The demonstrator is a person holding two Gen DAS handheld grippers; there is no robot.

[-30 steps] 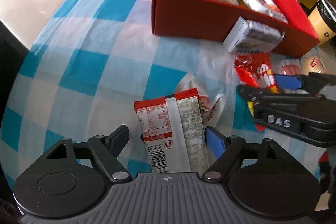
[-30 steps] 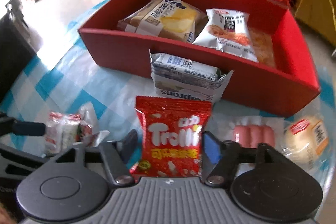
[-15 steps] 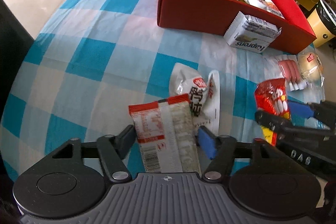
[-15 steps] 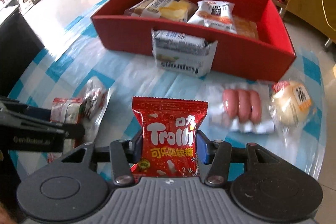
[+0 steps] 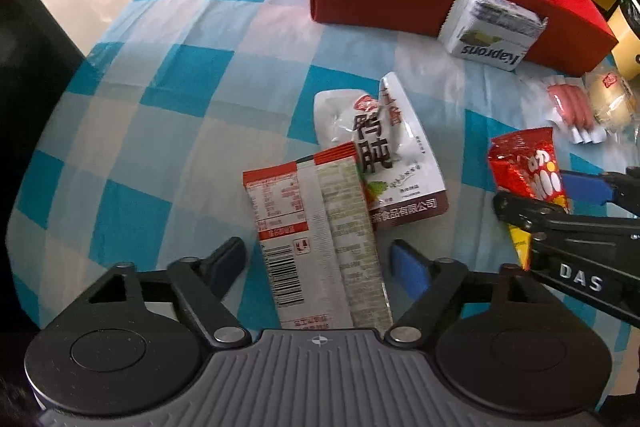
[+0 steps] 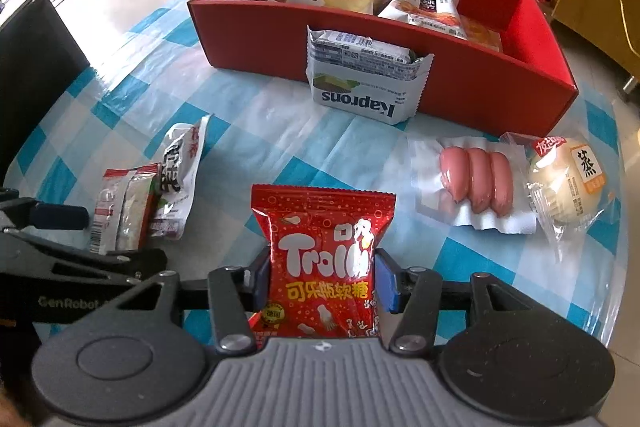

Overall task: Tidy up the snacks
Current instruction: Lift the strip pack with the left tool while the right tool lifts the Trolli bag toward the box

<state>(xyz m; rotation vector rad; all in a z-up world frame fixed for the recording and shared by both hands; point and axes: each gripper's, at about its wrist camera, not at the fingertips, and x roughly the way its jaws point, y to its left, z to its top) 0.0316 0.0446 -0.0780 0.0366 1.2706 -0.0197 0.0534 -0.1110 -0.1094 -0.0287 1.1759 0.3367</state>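
Note:
My left gripper (image 5: 320, 259) points down at the checked cloth. A red and white snack packet (image 5: 312, 227) lies between its jaws. The jaws are closing, with a gap left on each side. The packet's top overlaps a white pouch (image 5: 384, 155) with dark print. My right gripper (image 6: 322, 279) is shut on a red Trolli candy bag (image 6: 320, 247). Both pads press the bag's sides, though the jaws are opening slightly. The open red box (image 6: 248, 39) stands at the far side of the cloth with several packets inside. In the left wrist view the right gripper (image 5: 552, 201) and its bag (image 5: 528, 167) are at the right.
A white Kaprons wafer pack (image 6: 360, 87) leans on the box's front wall. A sausage pack (image 6: 476, 183) and a wrapped bun (image 6: 568, 179) lie to the right. The table's edge curves close on the left and right. Beyond the box are shelves, cables and floor.
Both grippers have drawn back from the red box. The right jaws have closed onto the Trolli bag. Gaps now show beside the packet in the left jaws, and more of the white pouch is uncovered.

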